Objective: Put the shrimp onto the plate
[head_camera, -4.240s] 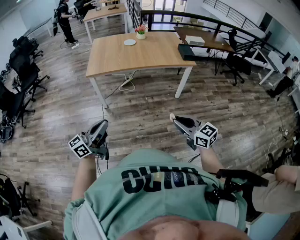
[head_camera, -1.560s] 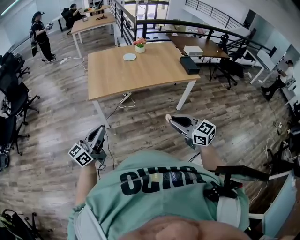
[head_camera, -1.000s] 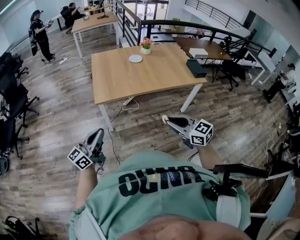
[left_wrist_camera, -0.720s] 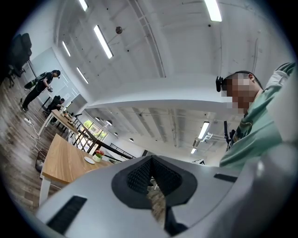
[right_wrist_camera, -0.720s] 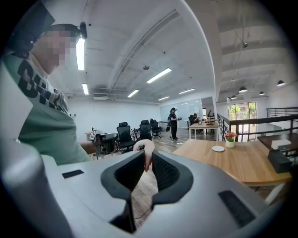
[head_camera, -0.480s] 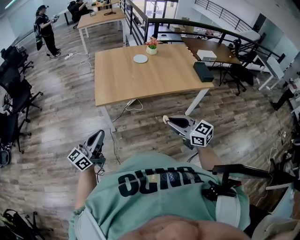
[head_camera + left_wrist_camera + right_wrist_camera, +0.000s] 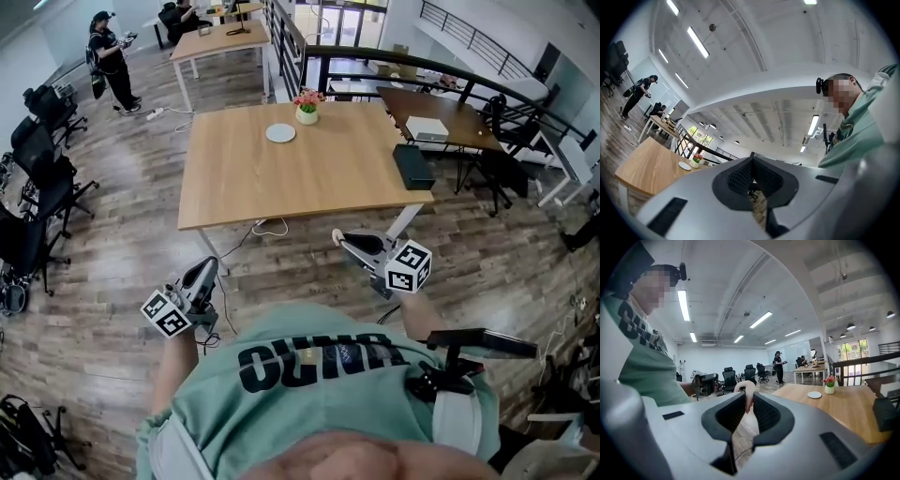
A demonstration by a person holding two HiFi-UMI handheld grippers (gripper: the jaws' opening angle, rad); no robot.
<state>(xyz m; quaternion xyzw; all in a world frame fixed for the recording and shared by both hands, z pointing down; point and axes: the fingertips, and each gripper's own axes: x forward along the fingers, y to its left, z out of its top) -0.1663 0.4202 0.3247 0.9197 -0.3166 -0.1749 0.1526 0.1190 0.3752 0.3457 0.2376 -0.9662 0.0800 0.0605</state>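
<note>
Clamped on the pale pink shrimp, the right gripper pinches it at the fingertips; the left gripper is closed and empty. The shrimp looks light, smooth and probably slippery, so a firm mid-body hold suits it. Well beyond, the plate waits on the table.

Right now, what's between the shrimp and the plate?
In the head view, only floor and bare tabletop lie between the shrimp and the plate.

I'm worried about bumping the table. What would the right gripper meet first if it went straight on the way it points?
Probably nothing close: the right gripper, pinching the shrimp, aims just left of the table, toward distant office chairs. Depth is unclear.
</note>
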